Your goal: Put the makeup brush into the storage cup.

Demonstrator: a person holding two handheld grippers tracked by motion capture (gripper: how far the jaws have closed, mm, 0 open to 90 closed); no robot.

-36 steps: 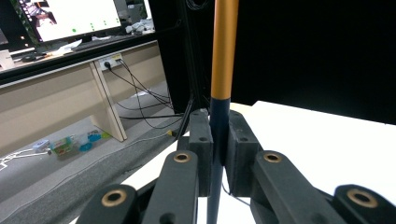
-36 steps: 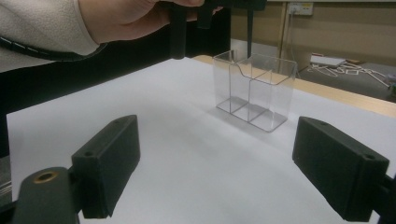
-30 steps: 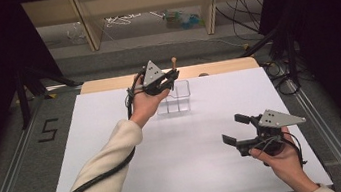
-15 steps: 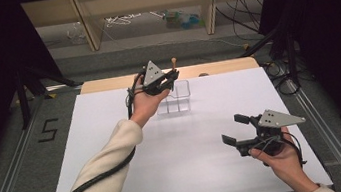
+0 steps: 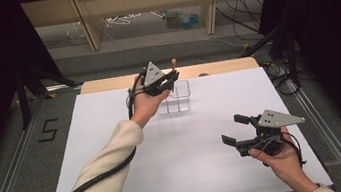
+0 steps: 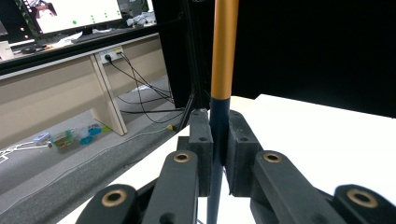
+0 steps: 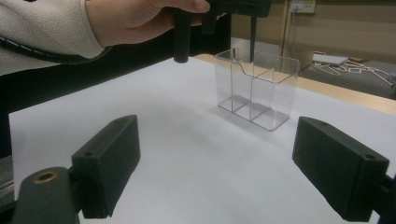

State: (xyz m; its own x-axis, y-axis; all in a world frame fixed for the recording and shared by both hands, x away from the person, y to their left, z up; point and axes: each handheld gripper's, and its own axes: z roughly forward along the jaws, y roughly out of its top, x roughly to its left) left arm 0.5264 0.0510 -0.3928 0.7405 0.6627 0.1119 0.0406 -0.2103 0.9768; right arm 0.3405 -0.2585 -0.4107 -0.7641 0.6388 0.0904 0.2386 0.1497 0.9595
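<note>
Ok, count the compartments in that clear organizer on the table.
3, as far as shows. In the clear organizer, one compartment runs along the far side, where the pen held by the left gripper hangs over it, and two sit side by side at the near side. More may be hidden.

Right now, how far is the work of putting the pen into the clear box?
Done: the left gripper is shut on the pen above the clear box. In hand: the tip enters a back compartment. Left: lower and release. The right gripper waits open.
</note>
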